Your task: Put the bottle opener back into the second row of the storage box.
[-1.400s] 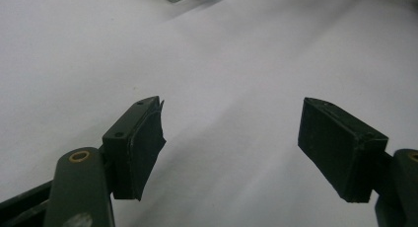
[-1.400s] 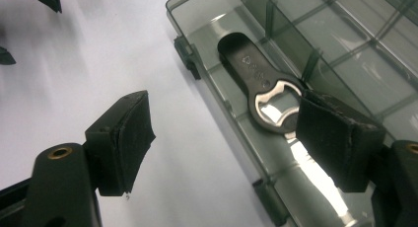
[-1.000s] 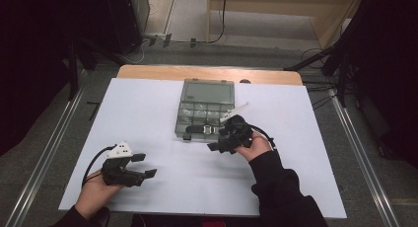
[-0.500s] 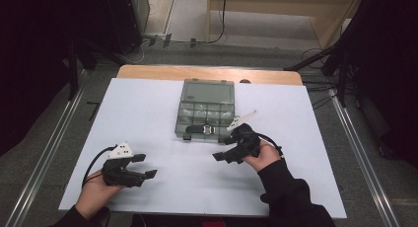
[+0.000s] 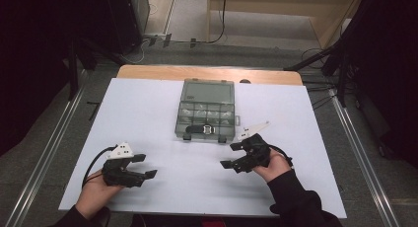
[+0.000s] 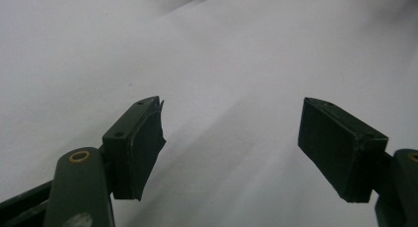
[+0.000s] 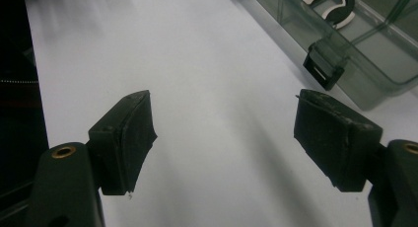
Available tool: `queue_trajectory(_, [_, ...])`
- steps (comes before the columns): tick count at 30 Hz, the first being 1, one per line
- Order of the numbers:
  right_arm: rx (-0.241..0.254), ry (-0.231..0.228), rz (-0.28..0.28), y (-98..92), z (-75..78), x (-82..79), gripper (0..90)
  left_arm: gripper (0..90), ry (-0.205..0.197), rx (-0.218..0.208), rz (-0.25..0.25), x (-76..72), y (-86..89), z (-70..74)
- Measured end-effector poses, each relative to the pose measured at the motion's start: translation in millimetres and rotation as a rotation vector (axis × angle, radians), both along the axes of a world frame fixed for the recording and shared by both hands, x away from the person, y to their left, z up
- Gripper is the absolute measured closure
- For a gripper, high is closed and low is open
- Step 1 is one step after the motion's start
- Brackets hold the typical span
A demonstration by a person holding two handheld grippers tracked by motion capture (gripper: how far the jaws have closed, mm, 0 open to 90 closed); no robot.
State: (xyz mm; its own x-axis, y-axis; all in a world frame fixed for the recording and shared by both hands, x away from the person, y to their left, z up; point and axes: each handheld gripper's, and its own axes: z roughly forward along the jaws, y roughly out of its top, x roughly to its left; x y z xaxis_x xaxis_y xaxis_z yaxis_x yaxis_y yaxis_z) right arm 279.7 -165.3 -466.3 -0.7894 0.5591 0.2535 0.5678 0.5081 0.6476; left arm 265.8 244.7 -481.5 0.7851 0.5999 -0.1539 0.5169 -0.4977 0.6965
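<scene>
A grey see-through compartment box (image 5: 207, 110) lies at the middle back of the white table cover (image 5: 148, 113). A black-and-white item (image 5: 204, 130) rests in its front row. My right gripper (image 5: 229, 156) hovers open and empty just in front of the box's right corner, jaws pointing left. In the right gripper view its jaws (image 7: 224, 138) stand wide apart over bare cover, with the box (image 7: 374, 54) and a black latch (image 7: 323, 64) at the upper right. My left gripper (image 5: 147, 166) sits open at the front left, well apart from the box, nothing between its jaws (image 6: 231, 138).
A strip of wooden table top (image 5: 148, 71) shows behind the cover. Metal rails (image 5: 360, 153) run along both sides of the table. Dark stands and cables (image 5: 320, 54) are on the floor beyond. White cover stretches between the two grippers.
My right gripper has drawn back from the box's front edge toward the person, and its jaws now stand apart over bare cover. The left gripper has stayed in place.
</scene>
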Motion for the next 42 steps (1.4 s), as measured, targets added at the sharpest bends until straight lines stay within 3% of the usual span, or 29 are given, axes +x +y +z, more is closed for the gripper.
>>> queue_trajectory(6, [0.009,0.018,-0.024,-6.6,-4.4,-7.6,25.4,24.9,0.002,0.001,-0.001,0.2,-0.1,-0.3])
queue_trajectory(18, [-0.01,-0.023,-0.046,-30.2,-17.0,-26.3,25.2,24.9,0.002,0.003,0.0,0.2,-0.1,-0.2])
queue_trajectory(42, [0.006,-0.032,-0.162,-77.7,-23.8,-52.1,24.4,24.9,0.004,0.008,0.0,0.0,-0.5,-0.6])
